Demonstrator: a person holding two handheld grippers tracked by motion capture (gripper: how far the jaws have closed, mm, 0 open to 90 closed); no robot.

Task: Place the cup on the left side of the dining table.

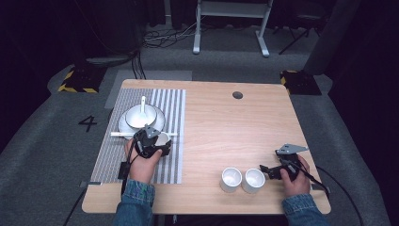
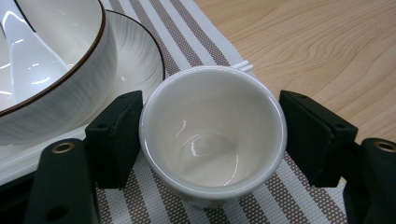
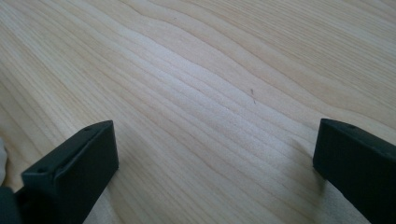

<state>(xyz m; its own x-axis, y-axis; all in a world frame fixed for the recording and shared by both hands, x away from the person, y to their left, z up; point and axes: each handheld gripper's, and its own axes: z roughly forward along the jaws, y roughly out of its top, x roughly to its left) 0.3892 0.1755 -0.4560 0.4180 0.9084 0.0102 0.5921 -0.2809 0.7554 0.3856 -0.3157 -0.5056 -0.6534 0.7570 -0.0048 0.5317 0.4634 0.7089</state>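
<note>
The small white cup stands upright between the jaws of the left gripper, its mouth facing up, so its axis runs straight up and down and the jaws flank it from either side across its width. The near-left pad lies against the cup's wall; on the other side a thin gap seems to remain between wall and pad, so I cannot say the cup is truly clamped: the jaws stand partly closed around it, with at most a light hold. The cup rests on the striped mat, and just beyond the gripper, up and to its left, sit the bowl with a spoon in it and the plate beneath; the cup's rim comes very near the plate's edge. From above, the left gripper is on the cup, while the right gripper lies well apart, open and empty over bare table, just beside the two other cups. Any coming move should pull away from the plate.
</note>
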